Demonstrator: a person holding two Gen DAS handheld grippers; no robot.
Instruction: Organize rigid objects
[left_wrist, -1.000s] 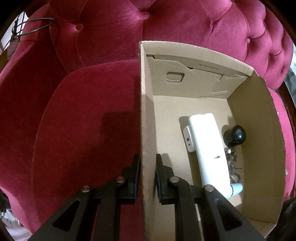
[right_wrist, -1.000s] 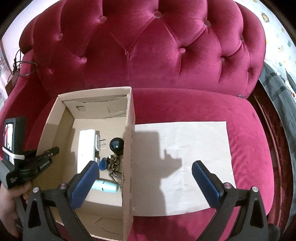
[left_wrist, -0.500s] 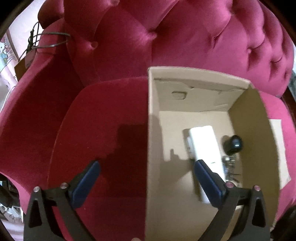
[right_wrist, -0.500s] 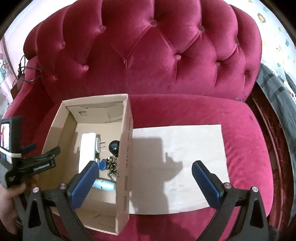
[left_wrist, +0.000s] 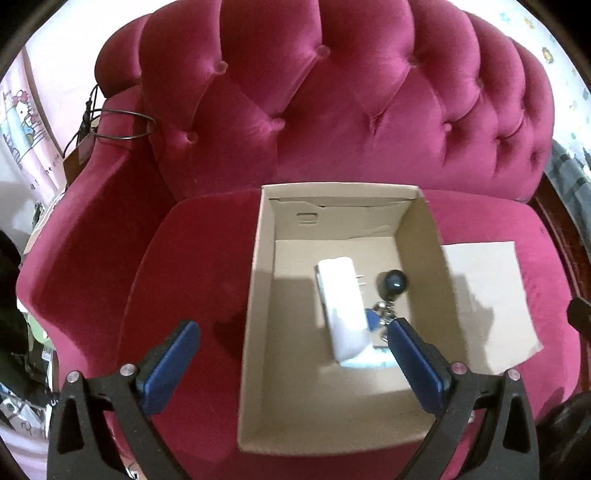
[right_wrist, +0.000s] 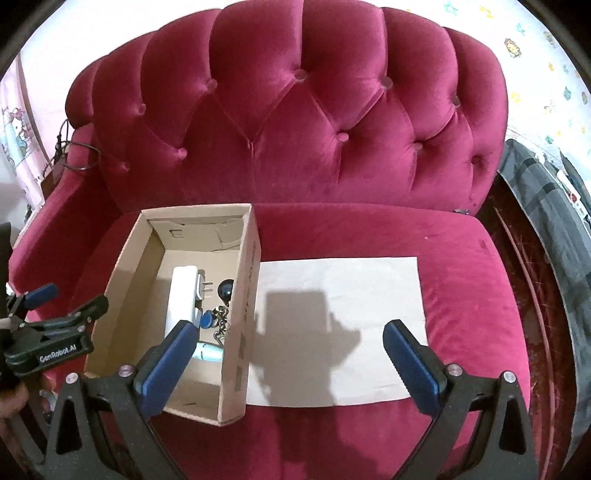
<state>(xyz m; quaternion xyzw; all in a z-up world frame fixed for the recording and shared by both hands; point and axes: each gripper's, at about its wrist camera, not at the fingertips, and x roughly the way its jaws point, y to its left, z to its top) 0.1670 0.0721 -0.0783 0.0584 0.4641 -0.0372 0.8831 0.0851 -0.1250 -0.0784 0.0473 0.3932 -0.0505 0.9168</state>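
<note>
Since a second ago my left tongs (left_wrist: 291, 349) have let go of the box wall and lifted away; they now gape wide, empty. My right tongs (right_wrist: 290, 350) hang equally wide, holding nothing. The open cardboard box (right_wrist: 249, 295) sits on the red sofa (right_wrist: 295, 122), holding a white charger (left_wrist: 341, 302), keys (left_wrist: 384, 314) and a dark knob (left_wrist: 394, 283).
</note>
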